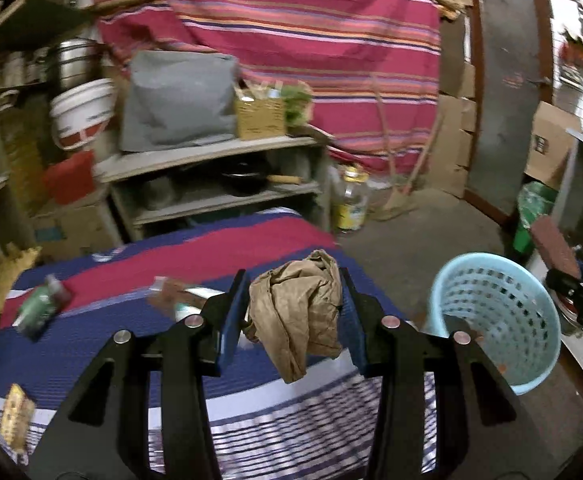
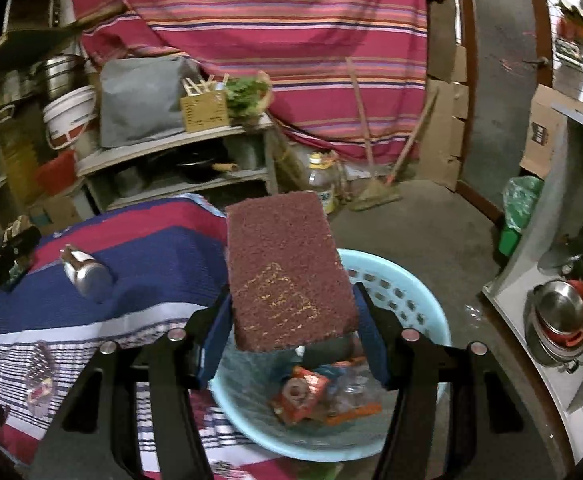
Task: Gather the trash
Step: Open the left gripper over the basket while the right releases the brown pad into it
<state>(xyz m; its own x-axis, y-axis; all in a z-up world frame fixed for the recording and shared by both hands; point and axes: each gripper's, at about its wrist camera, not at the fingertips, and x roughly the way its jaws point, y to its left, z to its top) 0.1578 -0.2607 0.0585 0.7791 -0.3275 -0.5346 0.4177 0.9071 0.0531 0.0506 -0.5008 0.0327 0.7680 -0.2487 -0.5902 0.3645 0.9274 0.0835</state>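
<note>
My left gripper (image 1: 293, 284) is shut on a crumpled brown paper wad (image 1: 297, 314), held above the striped cloth (image 1: 139, 264). A pale blue perforated basket (image 1: 499, 320) stands to its right on the floor. My right gripper (image 2: 291, 304) is shut on a dark red flat box (image 2: 287, 272) with gold print, held over the basket (image 2: 423, 300). Inside the basket lie orange wrappers (image 2: 303, 396) and clear plastic. On the cloth remain a green sachet (image 1: 41, 306), a yellow packet (image 1: 15, 416), a small wrapper (image 1: 179, 296) and a silvery bottle (image 2: 85, 270).
A grey shelf (image 1: 211, 152) with a cushion, a yellow box and a pan stands behind the cloth. An oil bottle (image 1: 351, 200) and brooms (image 2: 375, 192) are on the concrete floor. A counter (image 2: 531, 320) with steel pots is at the right.
</note>
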